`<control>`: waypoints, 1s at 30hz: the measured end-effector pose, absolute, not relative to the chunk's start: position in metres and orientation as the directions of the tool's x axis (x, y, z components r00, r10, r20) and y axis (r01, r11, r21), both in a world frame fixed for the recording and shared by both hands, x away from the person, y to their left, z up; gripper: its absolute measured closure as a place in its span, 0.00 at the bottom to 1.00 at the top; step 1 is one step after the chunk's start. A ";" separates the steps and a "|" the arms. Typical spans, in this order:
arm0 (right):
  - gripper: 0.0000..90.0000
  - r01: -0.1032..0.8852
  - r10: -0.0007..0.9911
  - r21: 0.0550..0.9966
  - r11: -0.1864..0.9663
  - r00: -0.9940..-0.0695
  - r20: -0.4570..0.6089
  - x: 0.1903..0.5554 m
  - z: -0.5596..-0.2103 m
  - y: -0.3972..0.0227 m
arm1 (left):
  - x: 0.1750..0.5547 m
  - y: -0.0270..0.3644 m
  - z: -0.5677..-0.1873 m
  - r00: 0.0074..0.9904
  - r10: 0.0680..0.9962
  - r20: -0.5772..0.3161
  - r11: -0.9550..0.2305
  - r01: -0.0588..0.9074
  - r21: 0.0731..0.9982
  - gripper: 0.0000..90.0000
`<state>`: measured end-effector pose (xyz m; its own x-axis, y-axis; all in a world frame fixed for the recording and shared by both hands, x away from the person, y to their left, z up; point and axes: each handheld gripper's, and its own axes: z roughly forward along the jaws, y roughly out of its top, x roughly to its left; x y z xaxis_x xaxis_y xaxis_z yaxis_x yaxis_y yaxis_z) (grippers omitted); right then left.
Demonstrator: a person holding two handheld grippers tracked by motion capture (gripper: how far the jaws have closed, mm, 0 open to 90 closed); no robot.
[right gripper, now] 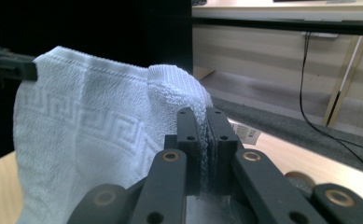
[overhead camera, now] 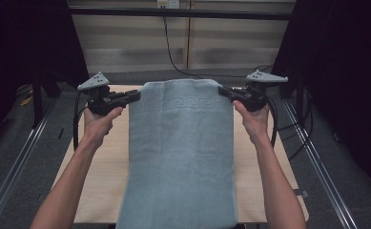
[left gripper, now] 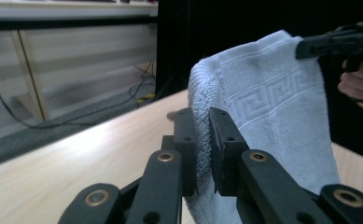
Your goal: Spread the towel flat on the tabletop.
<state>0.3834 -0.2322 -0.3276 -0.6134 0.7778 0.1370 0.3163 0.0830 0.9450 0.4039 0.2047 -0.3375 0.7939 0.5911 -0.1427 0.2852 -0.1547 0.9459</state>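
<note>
High view: both tools (overhead camera: 134,97) (overhead camera: 225,91) pinch the towel's (overhead camera: 179,157) top corners.

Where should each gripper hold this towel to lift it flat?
At the two far corners of the towel, one per side, coming in from the outer edges. The left gripper and right gripper pinch there, so it hangs spread and unbunched.

A pale wooden table (overhead camera: 102,167) stands on grey carpeted floor (overhead camera: 25,157), flanked by metal rails (overhead camera: 316,162). Behind it, light wood wall panels (overhead camera: 140,43) meet black curtains (overhead camera: 25,43); a black cable (overhead camera: 171,52) hangs down.
</note>
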 end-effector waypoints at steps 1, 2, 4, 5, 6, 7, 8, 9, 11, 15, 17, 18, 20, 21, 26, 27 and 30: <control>0.96 0.322 0.775 0.942 0.093 -0.617 0.134 0.379 -0.331 -0.232 | 0.400 0.206 -0.341 0.792 0.597 -0.130 -0.175 0.287 0.942 0.92; 0.96 0.326 0.771 0.940 0.098 -0.622 0.135 0.374 -0.335 -0.232 | 0.396 0.208 -0.344 0.792 0.599 -0.122 -0.188 0.287 0.939 0.92; 0.96 0.332 0.761 0.937 0.108 -0.634 0.137 0.363 -0.340 -0.234 | 0.389 0.212 -0.351 0.795 0.595 -0.119 -0.208 0.296 0.932 0.92; 0.96 0.332 0.754 0.937 0.110 -0.642 0.139 0.357 -0.342 -0.235 | 0.385 0.214 -0.353 0.797 0.593 -0.117 -0.211 0.294 0.932 0.92; 0.96 0.331 0.749 0.937 0.112 -0.647 0.140 0.352 -0.343 -0.236 | 0.380 0.216 -0.356 0.804 0.580 -0.129 -0.201 0.295 0.934 0.92; 0.96 0.330 0.743 0.938 0.109 -0.654 0.143 0.347 -0.344 -0.237 | 0.375 0.217 -0.358 0.811 0.571 -0.128 -0.206 0.293 0.934 0.92; 0.96 0.333 0.740 0.937 0.108 -0.656 0.148 0.341 -0.345 -0.238 | 0.369 0.218 -0.359 0.814 0.568 -0.123 -0.207 0.287 0.935 0.92; 0.96 0.333 0.737 0.937 0.108 -0.659 0.149 0.336 -0.347 -0.239 | 0.363 0.218 -0.362 0.820 0.557 -0.134 -0.198 0.288 0.937 0.92; 0.96 0.331 0.729 0.937 0.112 -0.668 0.149 0.325 -0.350 -0.241 | 0.352 0.221 -0.366 0.822 0.548 -0.153 -0.174 0.292 0.940 0.92; 0.96 0.328 0.715 0.935 0.137 -0.686 0.136 0.302 -0.357 -0.240 | 0.333 0.224 -0.378 0.829 0.533 -0.169 -0.187 0.310 0.932 0.92; 0.96 0.330 0.708 0.932 0.149 -0.693 0.133 0.290 -0.359 -0.240 | 0.326 0.228 -0.381 0.827 0.534 -0.175 -0.181 0.314 0.932 0.92; 0.96 0.330 0.707 0.931 0.154 -0.695 0.130 0.284 -0.360 -0.239 | 0.322 0.230 -0.382 0.826 0.532 -0.184 -0.177 0.321 0.931 0.92; 0.96 0.325 0.697 0.932 0.160 -0.706 0.126 0.272 -0.360 -0.239 | 0.312 0.233 -0.384 0.833 0.523 -0.179 -0.184 0.315 0.931 0.92; 0.96 0.325 0.692 0.932 0.162 -0.711 0.128 0.267 -0.360 -0.239 | 0.307 0.234 -0.386 0.836 0.520 -0.177 -0.191 0.315 0.930 0.92; 0.96 0.336 0.669 0.923 0.186 -0.731 0.132 0.239 -0.367 -0.234 | 0.280 0.238 -0.399 0.854 0.480 -0.202 -0.210 0.336 0.918 0.92; 0.96 0.340 0.666 0.920 0.194 -0.734 0.130 0.234 -0.370 -0.233 | 0.275 0.238 -0.404 0.855 0.480 -0.199 -0.224 0.338 0.914 0.92; 0.96 0.375 0.651 0.903 0.211 -0.743 0.156 0.219 -0.385 -0.230 | 0.263 0.237 -0.424 0.854 0.469 -0.227 -0.265 0.381 0.886 0.92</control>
<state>0.2190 -0.2295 -0.3847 -0.7428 0.6510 0.1563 0.3749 0.2109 0.9028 0.2635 0.2365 -0.4244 0.8538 0.4686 -0.2267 0.3807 -0.2651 0.8859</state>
